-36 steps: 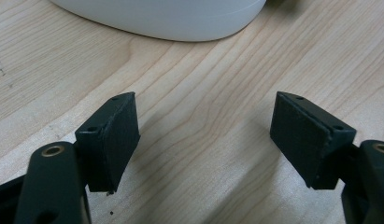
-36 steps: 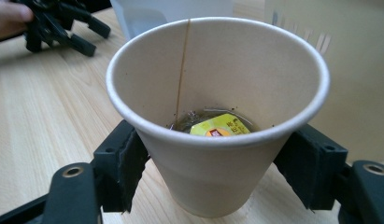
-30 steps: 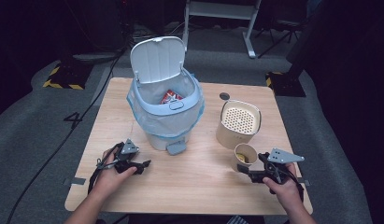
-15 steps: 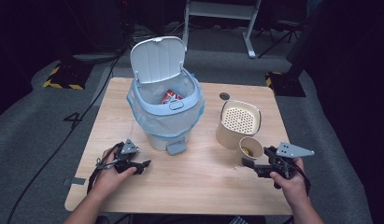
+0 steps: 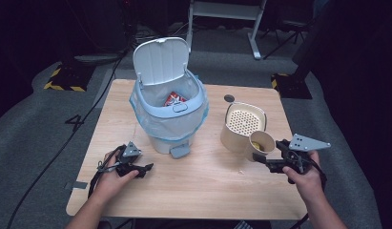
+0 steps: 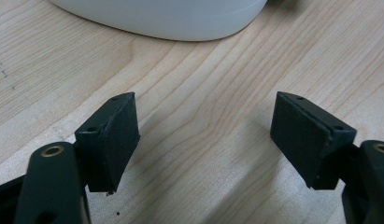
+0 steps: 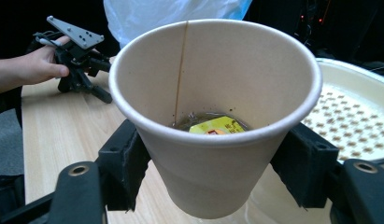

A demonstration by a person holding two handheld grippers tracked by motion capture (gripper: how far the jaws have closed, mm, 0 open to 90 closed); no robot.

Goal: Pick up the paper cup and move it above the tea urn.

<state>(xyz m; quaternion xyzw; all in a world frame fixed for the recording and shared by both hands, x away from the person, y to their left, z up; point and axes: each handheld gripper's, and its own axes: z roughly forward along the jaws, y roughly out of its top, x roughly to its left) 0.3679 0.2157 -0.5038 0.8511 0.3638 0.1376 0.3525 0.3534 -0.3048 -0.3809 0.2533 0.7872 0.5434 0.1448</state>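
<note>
Beside the cream strainer container (image 5: 245, 125) on the worktop (image 5: 198, 186): right gripper (image 7: 213, 163) pinching a paper cup (image 7: 213, 107), fingers (image 7: 126, 161) just closed onto its sides, tea bag and dregs in the bottom. Cup (image 5: 260, 144) tilted, mouth toward the open bin (image 5: 170, 112). Left gripper (image 6: 206, 135) resting low over bare wood, fingers (image 6: 112, 140) spread, nothing between. Step in hand, judging by this: lifting the cup. Next, probably: tipping the contents over the strainer, slowly, avoiding spill.

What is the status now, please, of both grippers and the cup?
Right gripper shut on paper cup, lifted beside strainer. Left gripper open, resting on table. Bin lid open, path clear.
</note>
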